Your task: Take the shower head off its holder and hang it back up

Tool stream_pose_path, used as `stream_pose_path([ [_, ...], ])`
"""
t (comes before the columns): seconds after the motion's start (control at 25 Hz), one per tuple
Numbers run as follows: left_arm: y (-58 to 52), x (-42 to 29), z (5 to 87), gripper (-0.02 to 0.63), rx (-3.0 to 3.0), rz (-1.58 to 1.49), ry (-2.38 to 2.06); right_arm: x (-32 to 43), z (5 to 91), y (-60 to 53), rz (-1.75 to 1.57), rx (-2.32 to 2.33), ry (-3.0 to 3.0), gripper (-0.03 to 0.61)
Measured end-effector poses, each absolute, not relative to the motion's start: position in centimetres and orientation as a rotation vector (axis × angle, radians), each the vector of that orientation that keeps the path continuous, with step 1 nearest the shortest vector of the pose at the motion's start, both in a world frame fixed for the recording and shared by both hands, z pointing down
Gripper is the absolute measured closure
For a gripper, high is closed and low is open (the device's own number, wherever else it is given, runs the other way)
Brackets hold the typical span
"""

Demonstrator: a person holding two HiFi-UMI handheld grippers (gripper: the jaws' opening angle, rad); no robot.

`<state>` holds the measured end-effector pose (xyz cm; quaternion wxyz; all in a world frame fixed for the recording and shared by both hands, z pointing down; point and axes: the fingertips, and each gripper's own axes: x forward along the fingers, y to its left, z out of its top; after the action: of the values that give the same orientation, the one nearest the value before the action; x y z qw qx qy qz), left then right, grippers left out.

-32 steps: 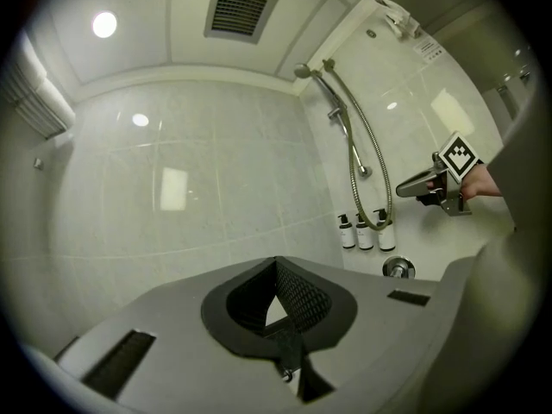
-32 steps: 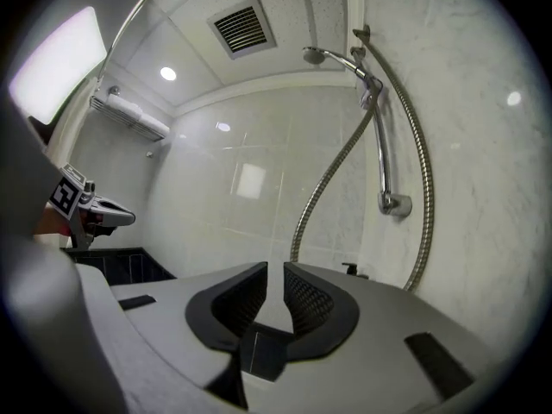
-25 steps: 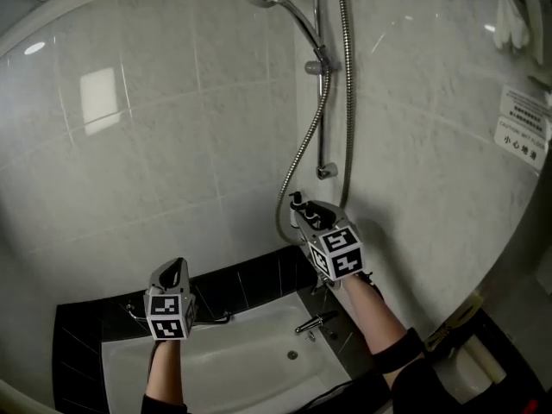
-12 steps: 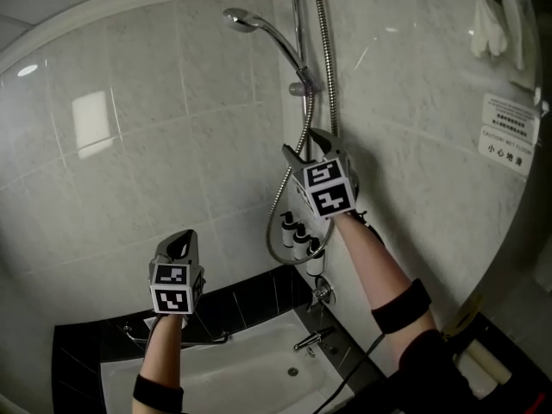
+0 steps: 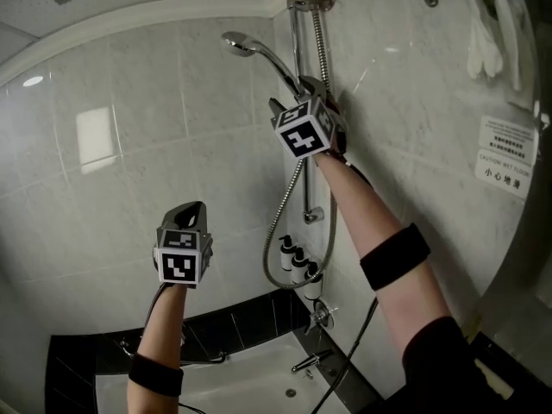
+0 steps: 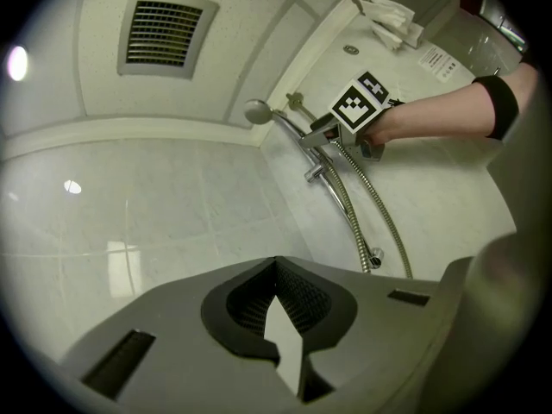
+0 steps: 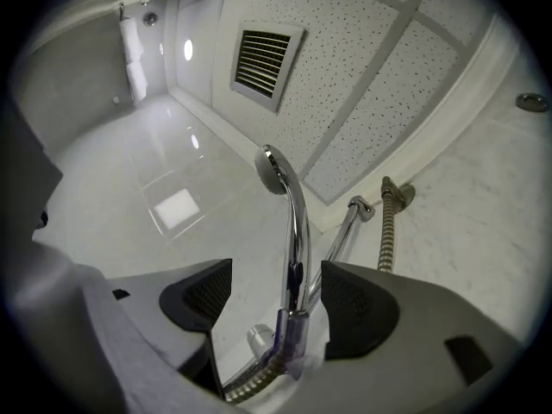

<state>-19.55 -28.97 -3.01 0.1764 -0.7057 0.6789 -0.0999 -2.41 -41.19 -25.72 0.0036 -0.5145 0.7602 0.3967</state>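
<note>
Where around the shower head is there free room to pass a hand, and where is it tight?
Free: bare tiled wall between shower head and left gripper. Tight: the corner, where rail, hose and right gripper, jaws opening around the handle, bunch together.

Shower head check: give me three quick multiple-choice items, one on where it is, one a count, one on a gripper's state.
1. The shower head is: A in its holder; B in the tub; C lying on the floor.
2. Small bottles in the head view: A one; B three; C five.
3. The left gripper is: A open; B shut, empty; C shut on the hose.
A: its handle sits in the holder, between the right gripper's opening jaws, untouched. B: three dark caps show. B: its jaws meet with nothing between.
</note>
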Motion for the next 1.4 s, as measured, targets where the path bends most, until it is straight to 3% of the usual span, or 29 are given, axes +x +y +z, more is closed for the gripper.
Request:
stream_pose_path([
  [0.4, -30.6, -19.1, -4.9, 0.614, -1.942, -0.273, 1.944, -2.7, -27.3, -46.1, 1.285, -1.715, 2.387, 0.27],
  [0.48, -30.7, -19.4, -4.9, 0.614, -1.933, -0.274, 1.957, -3.2, -27.3, -46.3, 1.327, -1.733, 2.373, 0.315],
  [0.56, -30.7, -19.7, -4.8, 0.614, -1.927, -0.281, 1.964, -2.7, -27.7, -46.3, 1.329, -1.773, 2.34, 0.417],
  [0.96, -29.9, -21.2, -3.1, 0.614, -1.92, -0.307, 2.005, -2.9, -28.8, -45.4, 1.222, -1.718, 2.347, 0.431],
  [1.2, -28.4, -23.8, -2.3, 0.614, -1.896, -0.312, 2.061, -8.1, -31.7, -39.1, 1.453, -1.554, 2.268, 0.433],
  [1.4, -25.9, -26.0, -1.8, 0.614, -1.863, -0.317, 2.101, -11.2, -31.2, -37.0, 1.366, -1.453, 2.361, 0.433],
])
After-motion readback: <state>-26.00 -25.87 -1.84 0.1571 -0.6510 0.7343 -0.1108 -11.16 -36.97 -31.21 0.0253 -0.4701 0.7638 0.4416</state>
